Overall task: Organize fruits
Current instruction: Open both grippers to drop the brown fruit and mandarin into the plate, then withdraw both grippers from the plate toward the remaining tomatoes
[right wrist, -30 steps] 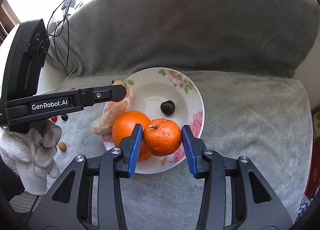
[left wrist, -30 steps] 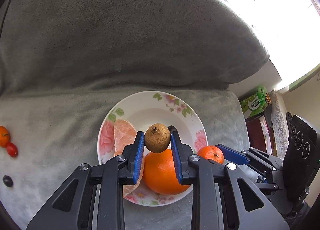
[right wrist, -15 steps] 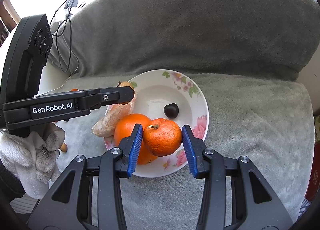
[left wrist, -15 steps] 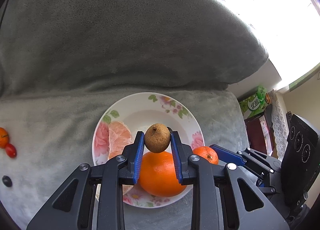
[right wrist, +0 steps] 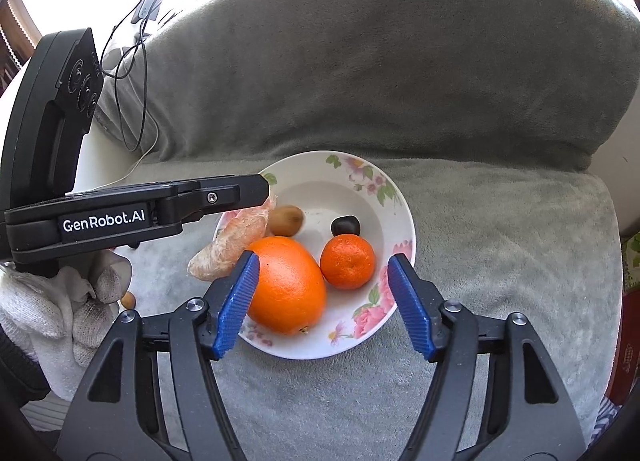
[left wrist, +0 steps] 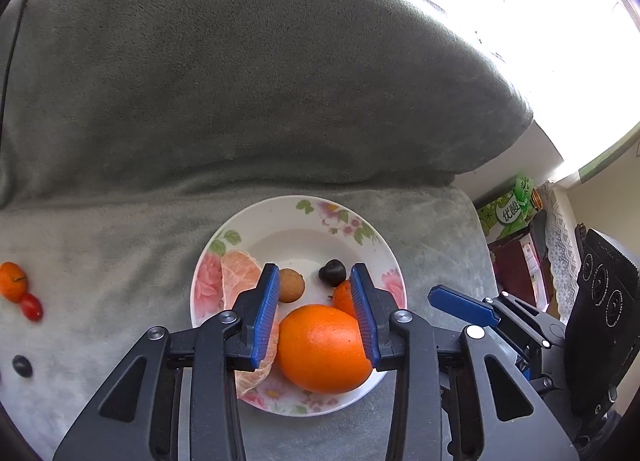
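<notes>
A floral white plate [left wrist: 296, 221] [right wrist: 320, 177] sits on a grey blanket. In it lie a large orange [left wrist: 324, 347] [right wrist: 286, 285], a tangerine [right wrist: 347, 261] [left wrist: 342, 297], a small brown fruit [left wrist: 291, 284] [right wrist: 285, 219], a dark chestnut-like fruit [left wrist: 332, 272] [right wrist: 345, 225] and a peeled pomelo segment [left wrist: 238, 275] [right wrist: 236, 241]. My left gripper [left wrist: 316, 313] is open and empty above the plate. My right gripper [right wrist: 324, 301] is open and empty over the plate's near edge, jaws on either side of the orange and tangerine.
On the blanket at left lie a small tangerine [left wrist: 13, 281], a cherry tomato [left wrist: 31, 307] and a dark berry [left wrist: 22, 365]. Another small brown fruit [right wrist: 128, 299] lies by the gloved hand [right wrist: 60, 309]. The sofa back [left wrist: 240, 81] rises behind. Boxes [left wrist: 508, 213] stand at right.
Both grippers opened. The left one let go of the small brown fruit and the right one let go of the tangerine; both fruits now lie in the plate.
</notes>
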The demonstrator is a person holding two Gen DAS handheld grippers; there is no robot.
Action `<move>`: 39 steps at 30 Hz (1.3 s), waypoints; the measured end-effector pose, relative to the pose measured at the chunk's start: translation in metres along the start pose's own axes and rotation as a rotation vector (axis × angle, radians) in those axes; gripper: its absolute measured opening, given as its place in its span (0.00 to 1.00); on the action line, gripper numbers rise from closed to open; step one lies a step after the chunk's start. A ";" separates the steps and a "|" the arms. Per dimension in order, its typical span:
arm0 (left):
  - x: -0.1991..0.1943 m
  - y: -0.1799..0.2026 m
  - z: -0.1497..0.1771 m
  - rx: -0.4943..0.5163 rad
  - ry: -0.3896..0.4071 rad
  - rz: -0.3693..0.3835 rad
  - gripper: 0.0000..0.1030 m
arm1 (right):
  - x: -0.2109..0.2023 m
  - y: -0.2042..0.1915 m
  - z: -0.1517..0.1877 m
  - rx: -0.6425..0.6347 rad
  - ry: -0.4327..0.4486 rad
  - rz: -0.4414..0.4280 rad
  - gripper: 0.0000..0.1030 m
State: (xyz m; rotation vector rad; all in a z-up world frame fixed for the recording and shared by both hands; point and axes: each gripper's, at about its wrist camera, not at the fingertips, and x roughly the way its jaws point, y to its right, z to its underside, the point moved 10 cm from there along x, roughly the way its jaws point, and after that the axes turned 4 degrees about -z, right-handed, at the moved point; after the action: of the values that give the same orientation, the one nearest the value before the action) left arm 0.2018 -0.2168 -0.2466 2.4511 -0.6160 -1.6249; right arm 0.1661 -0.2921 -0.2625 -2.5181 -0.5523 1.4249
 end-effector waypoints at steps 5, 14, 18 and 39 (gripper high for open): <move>-0.006 0.001 -0.004 -0.002 0.017 0.001 0.57 | -0.001 -0.004 0.000 -0.008 0.006 0.003 0.78; -0.013 -0.001 -0.005 -0.011 0.025 -0.024 0.70 | -0.008 -0.009 0.000 -0.020 0.019 0.023 0.87; -0.015 -0.002 -0.003 -0.012 0.019 -0.032 0.73 | -0.009 -0.010 0.000 -0.020 0.018 0.031 0.87; -0.070 -0.047 0.011 -0.034 0.104 -0.108 0.73 | -0.021 -0.040 0.005 -0.009 0.053 0.076 0.87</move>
State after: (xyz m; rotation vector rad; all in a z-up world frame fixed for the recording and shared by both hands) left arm 0.1810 -0.1448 -0.2070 2.5654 -0.4446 -1.5194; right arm 0.1431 -0.2647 -0.2351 -2.6022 -0.4593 1.3788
